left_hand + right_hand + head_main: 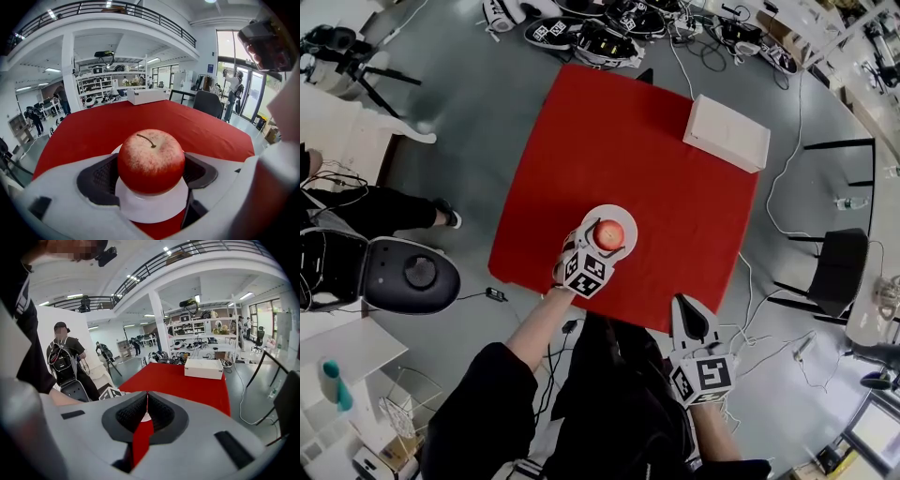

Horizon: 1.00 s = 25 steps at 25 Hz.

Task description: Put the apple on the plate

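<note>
A red apple (609, 232) (151, 161) with a short stem sits upright on a small white plate (602, 213) (150, 209) near the front of the red table (628, 141). My left gripper (604, 242) (151, 171) is shut on the apple, one dark pad pressed against each side. In the left gripper view the plate shows under and in front of the apple. My right gripper (689, 316) (146, 401) hangs off the table's front right edge, shut and with nothing in it.
A white box (727, 131) (203, 368) lies at the table's far right corner. A black chair (842, 272) stands to the right, a grey seat (408, 272) to the left. Cables and gear litter the floor behind the table. A person (65, 357) stands at the left.
</note>
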Each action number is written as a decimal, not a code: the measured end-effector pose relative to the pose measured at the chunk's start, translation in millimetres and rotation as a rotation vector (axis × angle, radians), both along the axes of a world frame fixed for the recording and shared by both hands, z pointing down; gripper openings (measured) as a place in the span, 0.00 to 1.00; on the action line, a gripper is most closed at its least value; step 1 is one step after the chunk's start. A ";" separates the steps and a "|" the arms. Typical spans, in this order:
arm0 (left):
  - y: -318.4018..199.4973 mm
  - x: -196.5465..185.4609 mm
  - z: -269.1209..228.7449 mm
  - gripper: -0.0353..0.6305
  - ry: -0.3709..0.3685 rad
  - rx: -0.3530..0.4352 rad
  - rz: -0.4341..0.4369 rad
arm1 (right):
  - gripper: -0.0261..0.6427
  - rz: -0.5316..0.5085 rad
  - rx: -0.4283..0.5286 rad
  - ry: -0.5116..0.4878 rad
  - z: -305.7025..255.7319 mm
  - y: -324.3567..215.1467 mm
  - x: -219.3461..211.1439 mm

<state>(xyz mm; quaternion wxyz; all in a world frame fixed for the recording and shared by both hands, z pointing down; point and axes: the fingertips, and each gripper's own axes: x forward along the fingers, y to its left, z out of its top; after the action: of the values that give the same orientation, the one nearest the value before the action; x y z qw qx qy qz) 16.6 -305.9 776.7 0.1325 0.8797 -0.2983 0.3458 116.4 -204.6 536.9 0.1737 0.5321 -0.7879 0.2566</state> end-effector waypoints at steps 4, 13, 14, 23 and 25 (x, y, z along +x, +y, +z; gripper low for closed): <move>1.9 0.1 1.5 0.67 0.003 0.010 0.006 | 0.06 -0.002 0.000 0.001 0.7 4.3 -0.6; 4.4 0.3 5.6 0.67 -0.008 0.006 0.041 | 0.06 -0.005 0.011 0.002 -1.5 8.2 -3.7; 5.1 1.0 6.2 0.67 -0.006 -0.002 0.046 | 0.06 -0.003 0.011 0.002 -1.7 8.3 -3.0; 9.5 3.3 -7.2 0.69 0.023 0.008 0.042 | 0.06 -0.005 0.016 -0.005 -3.7 12.5 2.4; 7.8 1.1 -15.7 0.69 0.032 0.022 0.031 | 0.06 -0.012 0.019 -0.006 -5.4 12.0 0.9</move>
<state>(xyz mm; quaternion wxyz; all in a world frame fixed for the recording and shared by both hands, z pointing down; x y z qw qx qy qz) 17.7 -298.1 761.0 0.1222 0.8910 -0.2864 0.3302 117.3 -192.5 531.6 0.1679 0.5282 -0.7941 0.2493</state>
